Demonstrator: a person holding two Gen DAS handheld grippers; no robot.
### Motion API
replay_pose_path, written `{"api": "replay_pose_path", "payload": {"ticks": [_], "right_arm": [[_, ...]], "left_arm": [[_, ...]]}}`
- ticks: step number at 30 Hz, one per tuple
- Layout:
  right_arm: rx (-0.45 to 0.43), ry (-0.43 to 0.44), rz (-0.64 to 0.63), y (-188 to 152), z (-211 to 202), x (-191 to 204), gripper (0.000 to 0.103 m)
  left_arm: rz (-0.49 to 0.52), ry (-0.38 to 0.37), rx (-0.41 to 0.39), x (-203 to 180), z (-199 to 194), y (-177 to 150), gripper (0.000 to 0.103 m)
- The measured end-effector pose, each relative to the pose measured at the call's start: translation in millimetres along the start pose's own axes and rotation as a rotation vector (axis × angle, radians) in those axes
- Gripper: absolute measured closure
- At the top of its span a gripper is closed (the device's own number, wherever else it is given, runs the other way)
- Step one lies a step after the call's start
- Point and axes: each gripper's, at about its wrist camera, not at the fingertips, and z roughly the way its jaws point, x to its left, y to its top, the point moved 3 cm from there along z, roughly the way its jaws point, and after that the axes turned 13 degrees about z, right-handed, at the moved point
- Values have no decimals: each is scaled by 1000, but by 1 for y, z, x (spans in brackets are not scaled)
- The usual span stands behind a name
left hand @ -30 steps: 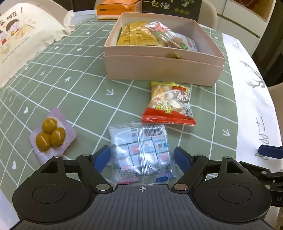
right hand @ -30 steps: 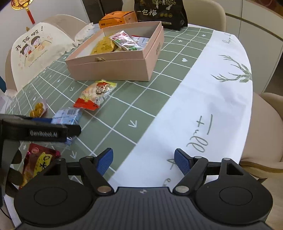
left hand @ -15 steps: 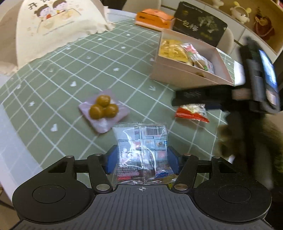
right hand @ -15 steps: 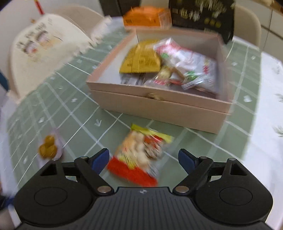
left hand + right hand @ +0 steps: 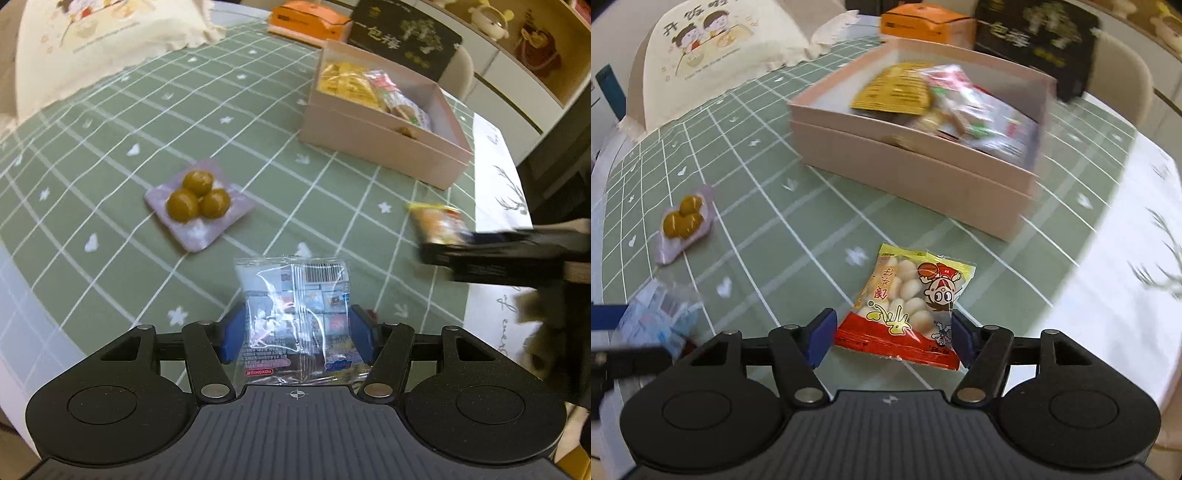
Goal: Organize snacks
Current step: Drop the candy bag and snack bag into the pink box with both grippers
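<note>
My left gripper [image 5: 297, 332] is shut on a clear packet of small wrapped cubes [image 5: 295, 306], its blue pads pressing both sides. The same packet [image 5: 661, 317] looks crumpled at the left edge of the right wrist view. My right gripper [image 5: 892, 336] straddles a red and yellow snack packet [image 5: 908, 306] lying flat on the green checked cloth. Its jaws are closing, with the pads close to the packet's edges. A lilac pack of three green balls [image 5: 197, 195] lies to the left. The pink box [image 5: 384, 147] behind holds several snack packets.
An orange box [image 5: 306, 22] and a black bag [image 5: 402, 40] stand behind the pink box. A cream printed cushion [image 5: 103, 33] sits at the far left. White cloth [image 5: 1108, 277] covers the table's right side, ending at the rounded edge.
My left gripper closed on the clear packet and swung, so the green balls now sit ahead. My right gripper moved from the white cloth over the red packet; its jaws widened, then narrowed.
</note>
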Motion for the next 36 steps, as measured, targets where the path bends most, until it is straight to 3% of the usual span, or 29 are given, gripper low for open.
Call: {"api": "replay_pose_path", "payload": {"ticks": [3, 6, 11, 19, 21, 23, 25, 27, 30, 33, 36], "right_arm": [[-13, 21, 7, -8, -19, -13, 38], [-45, 53, -28, -17, -43, -14, 38], [-166, 93, -89, -17, -87, 0, 38], [-311, 134, -50, 4, -145, 1, 38], [-330, 114, -31, 8, -148, -4, 38], [-325, 90, -5, 7, -149, -9, 38], [-295, 72, 37, 6, -144, -16, 38], [-280, 32, 51, 0, -142, -22, 38], [-259, -6, 71, -9, -138, -37, 38], [-214, -18, 91, -8, -126, -47, 38], [-237, -1, 69, 5, -125, -45, 38]], "left_arm": [[-23, 7, 13, 12, -4, -8, 38], [16, -21, 16, 9, -14, -7, 38], [141, -70, -88, -24, -46, 23, 38], [202, -141, -396, -52, -98, 156, 37], [211, -206, -404, -55, -82, 193, 36], [185, -264, -322, -50, -32, 228, 35], [148, -207, -325, -43, 0, 241, 43], [115, -183, -391, -37, 12, 236, 43], [-30, -285, -411, -14, 15, 204, 43], [-82, -240, -346, 9, 16, 154, 43], [-162, -206, -236, 32, 11, 85, 43]]}}
